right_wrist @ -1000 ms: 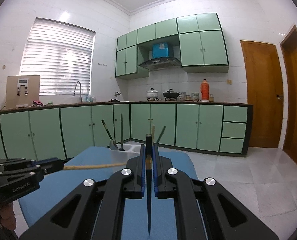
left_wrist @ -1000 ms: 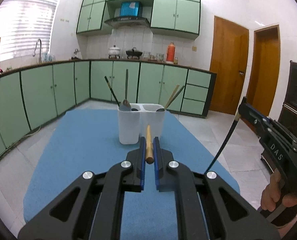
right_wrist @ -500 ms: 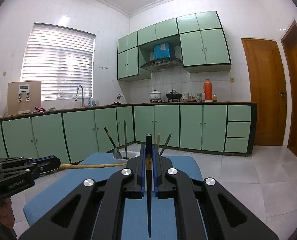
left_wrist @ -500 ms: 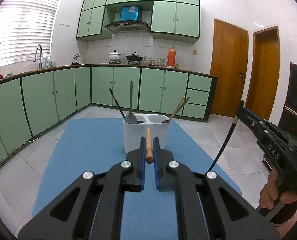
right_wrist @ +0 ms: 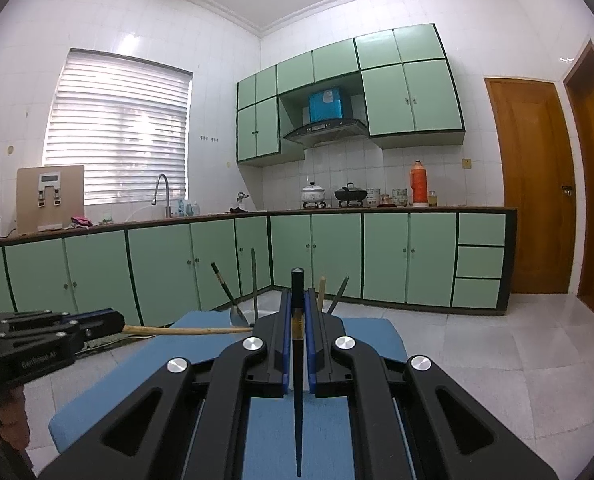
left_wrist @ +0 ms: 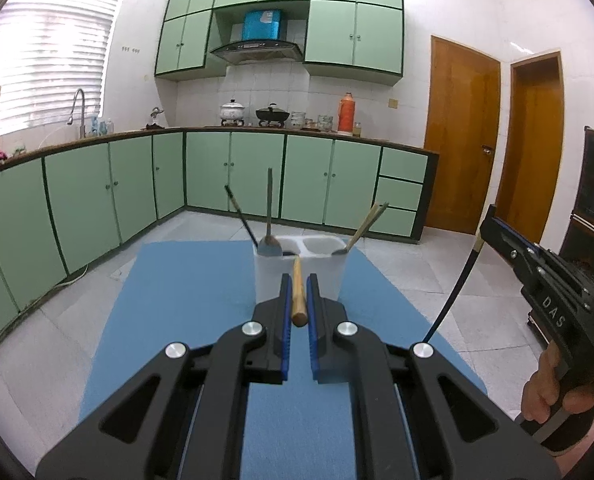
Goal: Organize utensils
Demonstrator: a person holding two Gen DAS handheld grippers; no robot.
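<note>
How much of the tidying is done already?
Partly done. Four utensils already stand in the white holder. The left gripper grips a wooden chopstick, and the right gripper grips a black chopstick. Both still need dropping in.

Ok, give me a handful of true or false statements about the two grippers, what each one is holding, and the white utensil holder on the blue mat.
1. The left gripper has its jaws shut on a wooden chopstick. True.
2. The right gripper is open and carries nothing. False: its jaws are shut on a black chopstick.
3. The utensil holder has two compartments. True.
4. The utensil holder is empty. False: handles stick up from both compartments.
5. The holder stands on a blue mat. True.
6. The wooden chopstick already stands inside the holder. False: it is in the left gripper's jaws, short of the holder.
</note>
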